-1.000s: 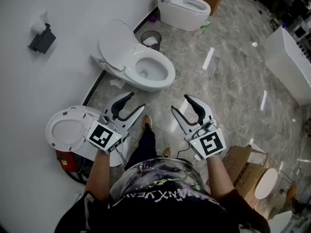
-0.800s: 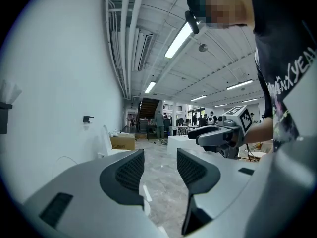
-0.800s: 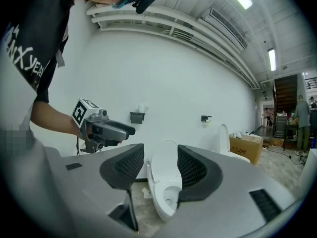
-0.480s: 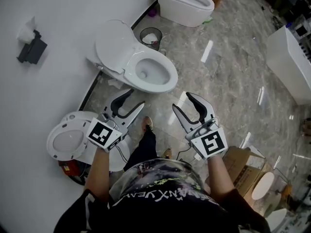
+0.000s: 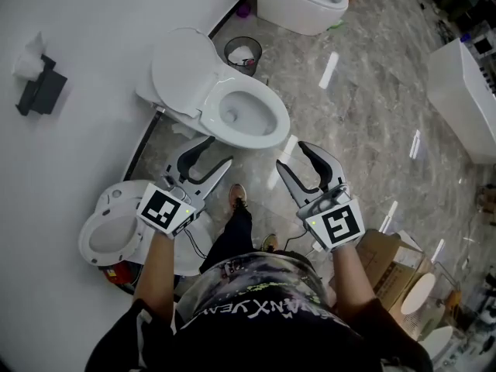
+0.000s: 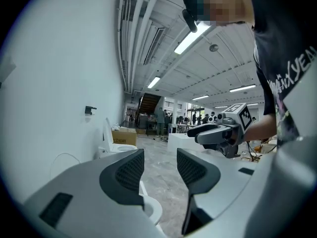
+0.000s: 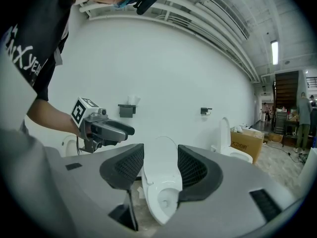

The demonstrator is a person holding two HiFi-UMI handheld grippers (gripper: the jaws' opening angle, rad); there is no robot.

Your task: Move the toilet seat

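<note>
Both pairs of jaws stand wide apart, with nothing between the pads of either. At the far left a dark paper holder (image 5: pixel 39 86) hangs on the white wall (image 5: pixel 85 22), and below it a second toilet (image 5: pixel 116 231) sits by the person's left arm. The left gripper (image 5: pixel 218 152) is held over the marble floor (image 5: pixel 364 130), pointing at the near edge of the middle toilet's bowl (image 5: pixel 246 116) without touching it. The toilet seat (image 5: pixel 182 64) is tipped up toward the wall behind that bowl, well apart from both grippers; whether ring and lid are raised together cannot be told. A small waste bin (image 5: pixel 242 53) stands just beyond the bowl. The right gripper (image 5: pixel 293 156) hangs level with the left one, aimed at the same toilet, which its own view shows framed between the open jaws but at a distance. Further right lie a cardboard box (image 5: pixel 380 254) and a white cabinet (image 5: pixel 465 91).
</note>
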